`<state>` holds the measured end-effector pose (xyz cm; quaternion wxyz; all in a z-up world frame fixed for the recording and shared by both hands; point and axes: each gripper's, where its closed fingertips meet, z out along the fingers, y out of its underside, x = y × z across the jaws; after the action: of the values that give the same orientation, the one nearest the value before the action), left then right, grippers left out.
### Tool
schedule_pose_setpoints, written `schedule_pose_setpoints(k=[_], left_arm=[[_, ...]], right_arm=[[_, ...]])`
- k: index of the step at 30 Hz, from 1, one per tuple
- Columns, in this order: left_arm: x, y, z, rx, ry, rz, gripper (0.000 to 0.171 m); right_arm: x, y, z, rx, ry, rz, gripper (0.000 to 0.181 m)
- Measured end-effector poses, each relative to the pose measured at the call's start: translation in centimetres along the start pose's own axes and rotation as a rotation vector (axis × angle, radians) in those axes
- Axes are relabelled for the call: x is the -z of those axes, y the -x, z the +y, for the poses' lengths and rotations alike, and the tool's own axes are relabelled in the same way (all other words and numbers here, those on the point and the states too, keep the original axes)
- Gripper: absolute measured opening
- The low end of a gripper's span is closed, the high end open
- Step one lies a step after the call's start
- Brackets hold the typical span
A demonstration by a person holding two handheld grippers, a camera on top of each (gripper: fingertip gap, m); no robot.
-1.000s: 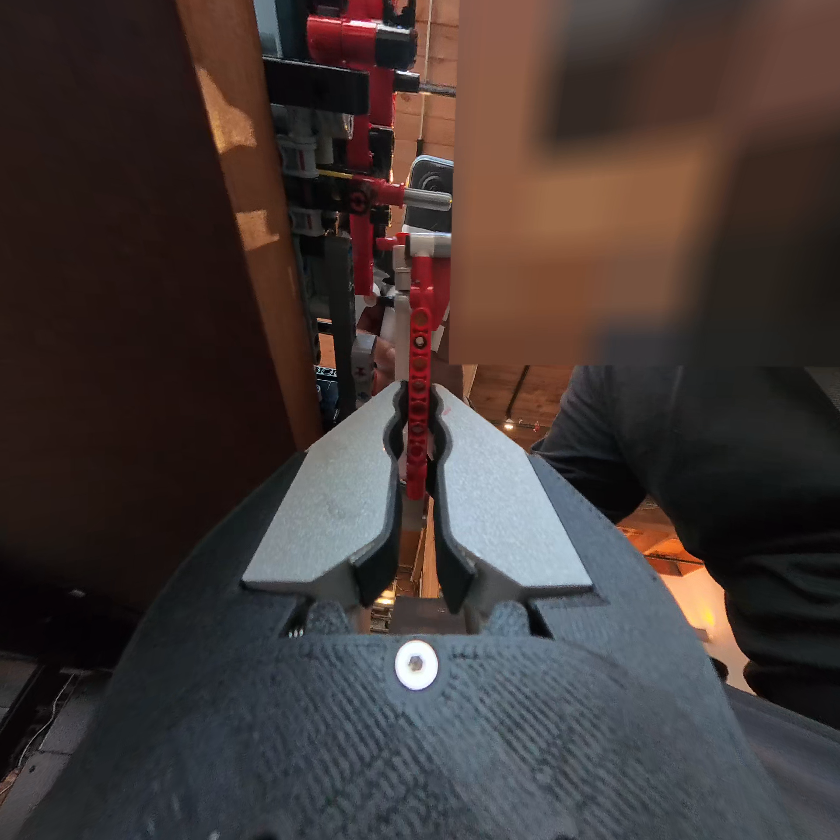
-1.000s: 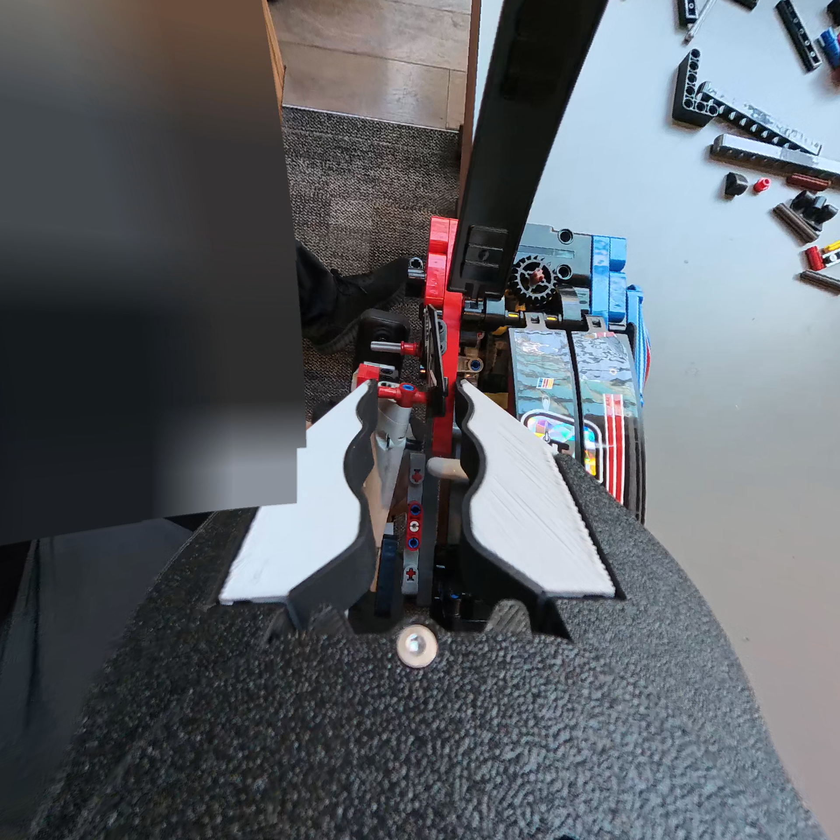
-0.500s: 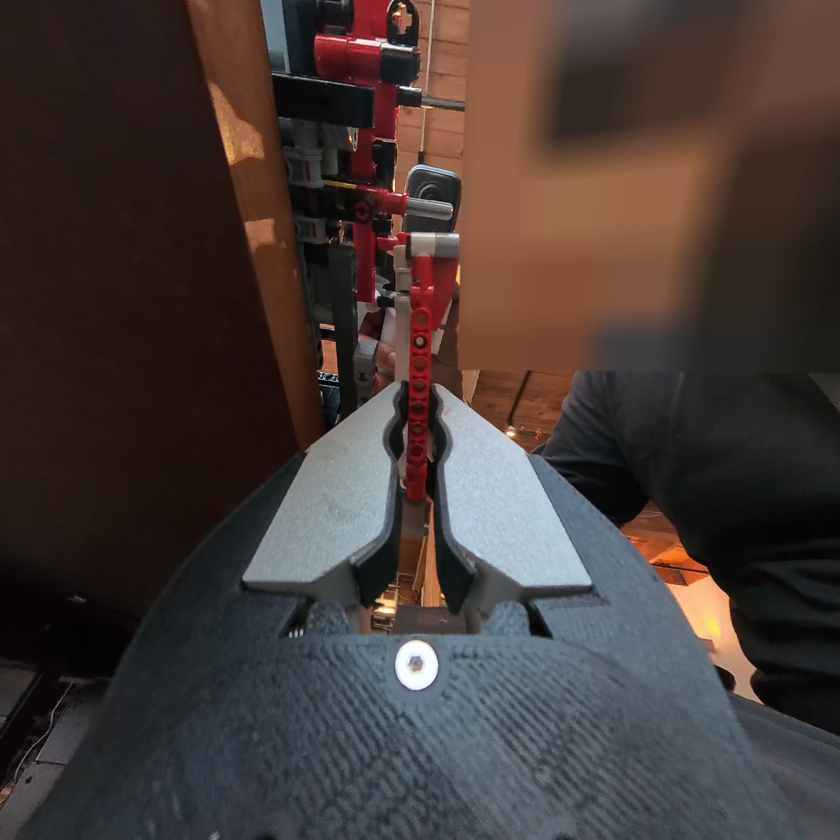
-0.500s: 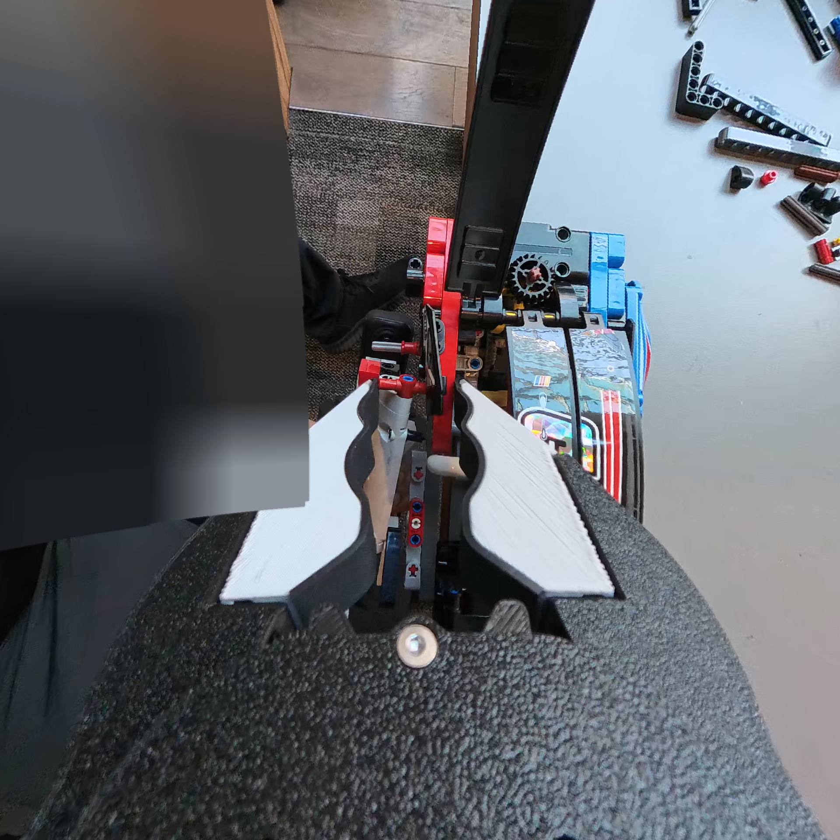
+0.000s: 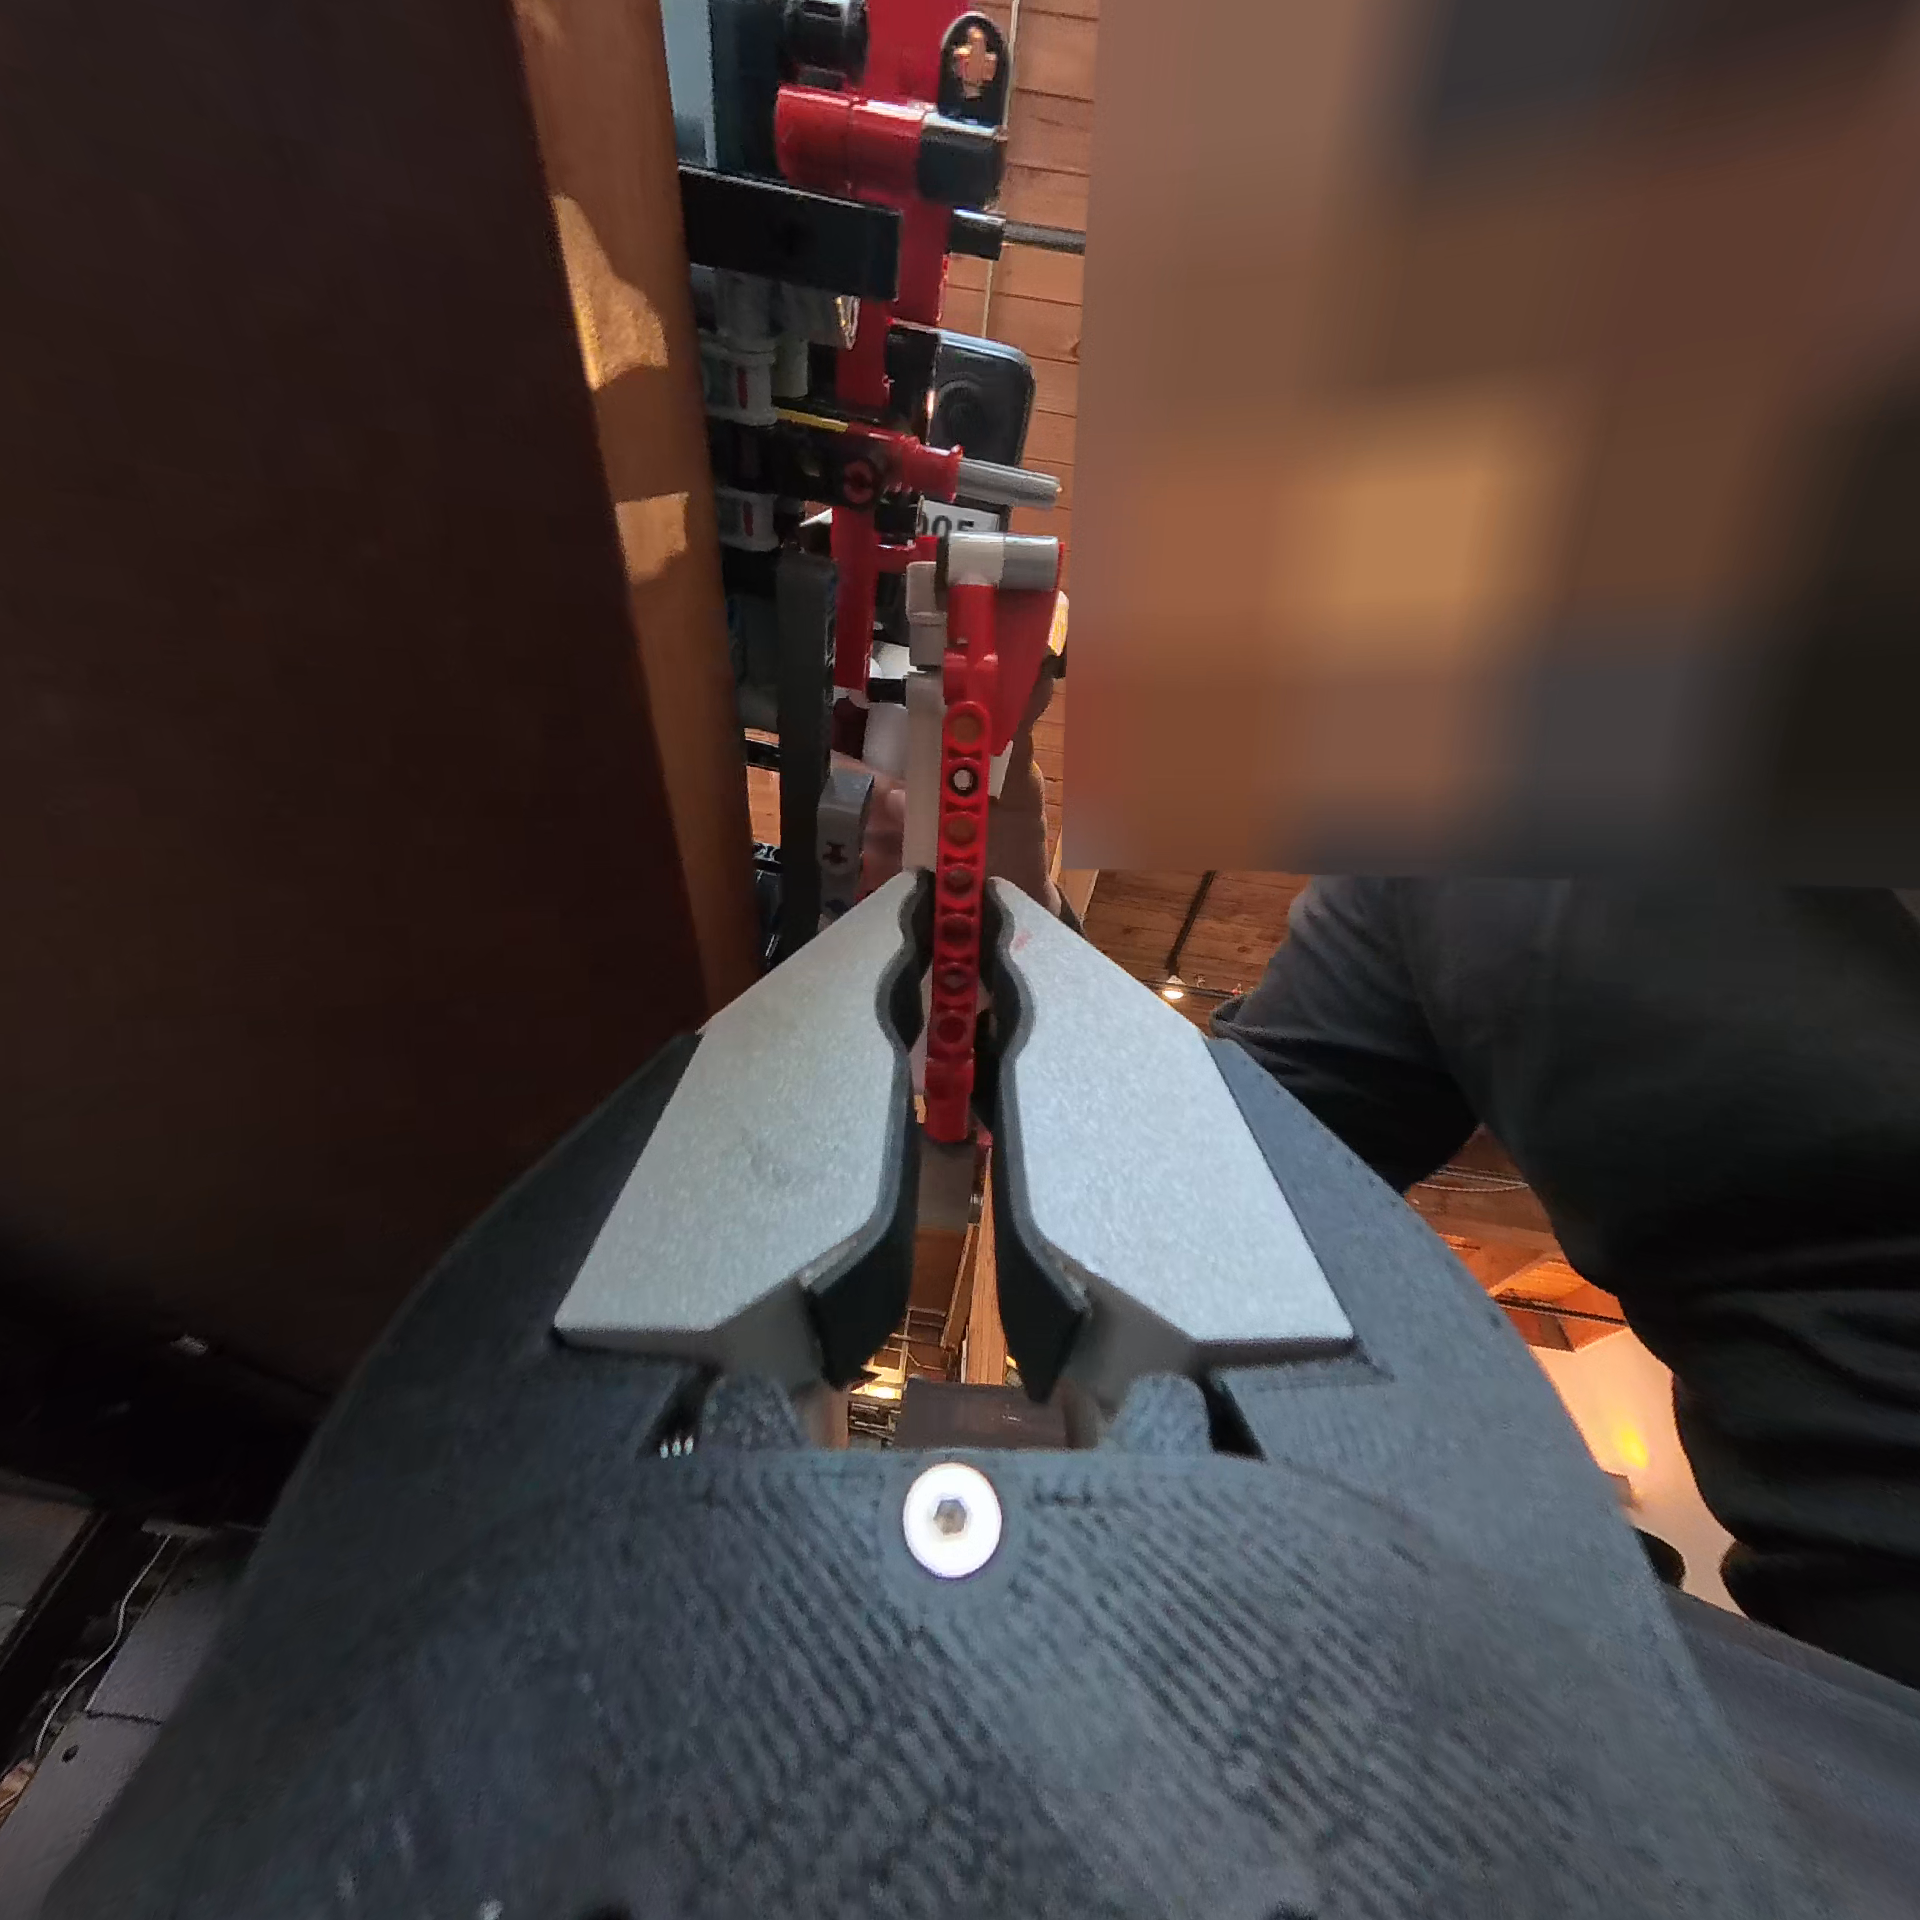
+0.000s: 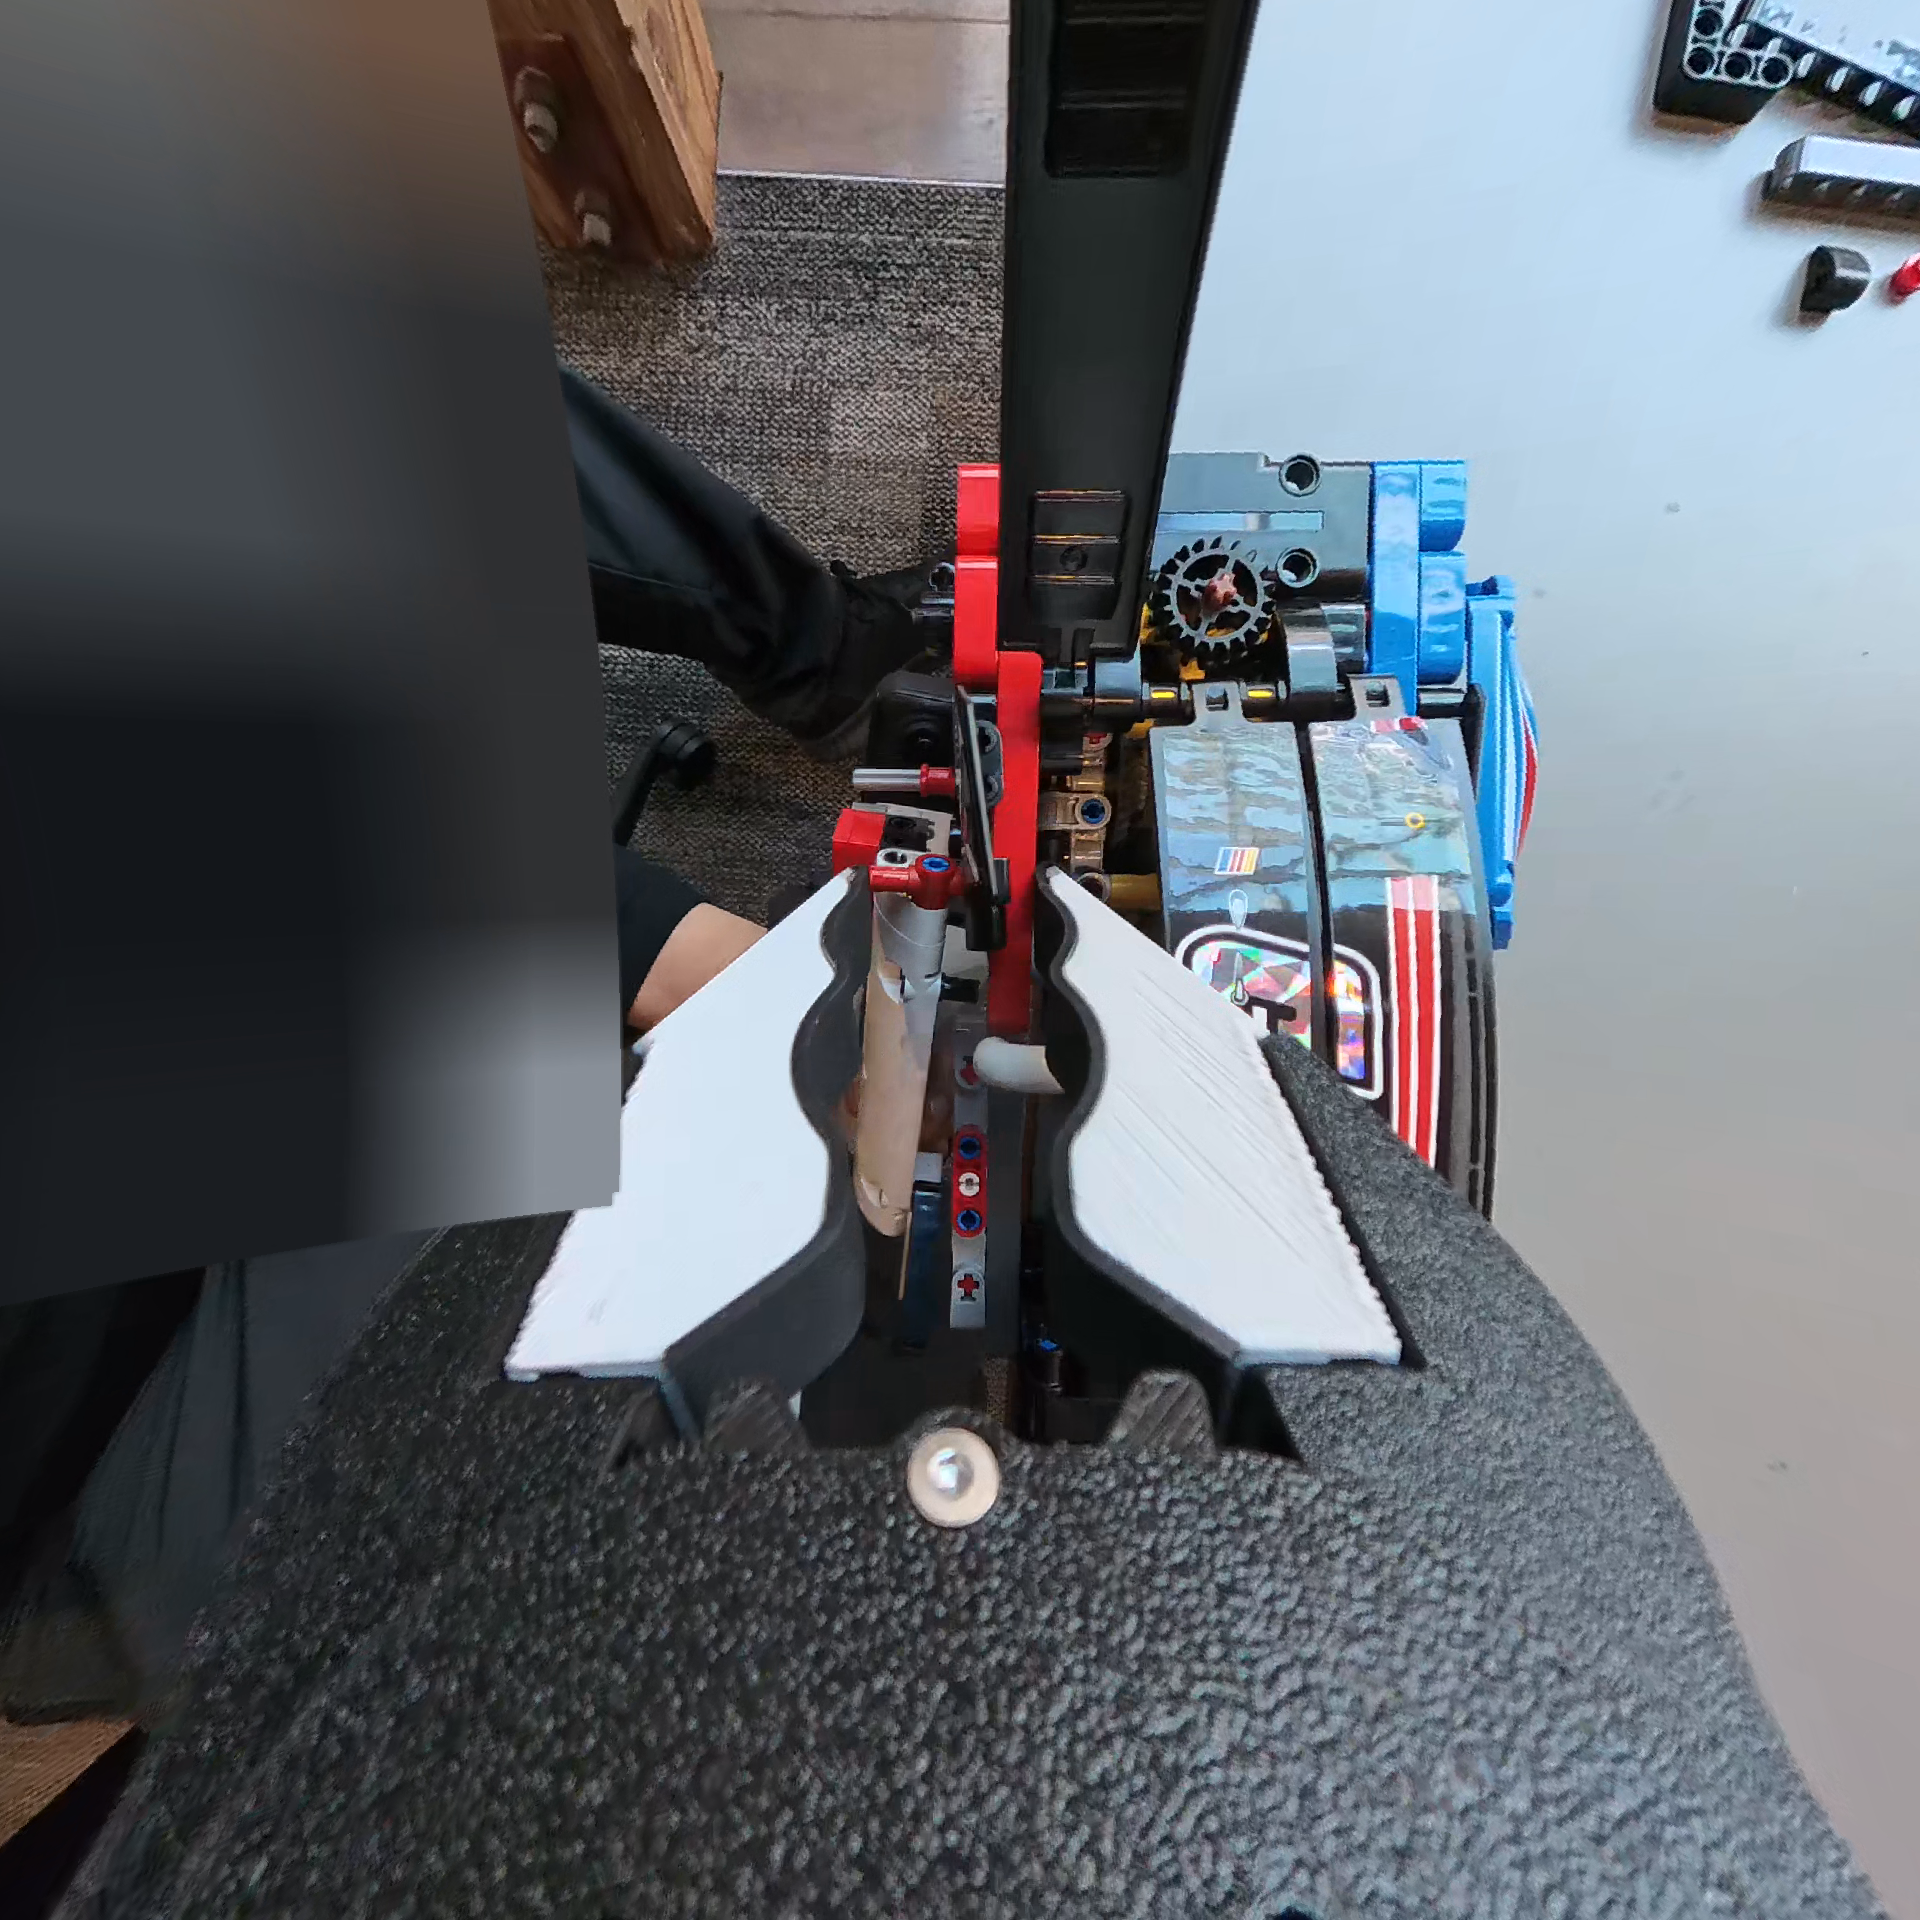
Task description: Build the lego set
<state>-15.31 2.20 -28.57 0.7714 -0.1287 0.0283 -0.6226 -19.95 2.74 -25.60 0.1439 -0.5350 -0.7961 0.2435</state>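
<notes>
While I am steering the left gripper [image 5: 954, 894] up from below, its jaws are closing tight on the lower half of a long red beam [image 5: 958, 914] with a row of holes — nothing else is between them. Its upper end is carrying a small red and grey connector [image 5: 992, 582], which I am lining up beside the model's red side frame [image 5: 868, 561]; I cannot tell whether the two are touching yet. I am keeping the beam straight along its own length, because a sideways push would probably lever it out of the pinch.

Further right, the right gripper [image 6: 948, 883] is standing partly open, its two jaws straddling the red frame edge of the lego car [image 6: 1320, 831], which is standing on end at the edge of the pale table [image 6: 1662, 1143]. I cannot tell whether the pads are actually pressing on it — so I am treating this side as a brace, not a firm hold. Loose parts [image 6: 1839, 177] are lying well apart at the far right.
</notes>
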Motion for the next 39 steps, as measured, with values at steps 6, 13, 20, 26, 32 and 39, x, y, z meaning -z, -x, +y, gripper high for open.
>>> schedule_pose_setpoints(k=[6,13,20,26,32,39], left_arm=[[0.2,0.4,-0.1,0.058,0.033,0.009,0.005],[0.5,0.7,-0.2,0.100,0.077,0.014,0.005],[0.8,0.3,-0.2,0.136,0.117,0.050,0.006],[1.0,-0.6,-0.1,0.154,0.139,0.076,0.006],[1.1,-0.3,-0.3,0.173,0.176,0.083,0.006],[1.1,0.3,-0.7,0.231,0.176,0.088,0.006]], right_arm=[[0.0,-0.3,0.1,-0.056,0.014,-0.014,0.029],[-0.1,-0.5,0.3,-0.037,0.068,-0.010,0.029],[-0.1,0.3,0.3,-0.006,0.083,0.034,0.029],[-0.3,1.0,0.4,-0.048,0.101,0.031,0.029],[-0.3,0.5,0.4,-0.062,0.123,0.030,0.029],[-0.5,-0.2,0.1,-0.028,0.127,0.041,0.026]])
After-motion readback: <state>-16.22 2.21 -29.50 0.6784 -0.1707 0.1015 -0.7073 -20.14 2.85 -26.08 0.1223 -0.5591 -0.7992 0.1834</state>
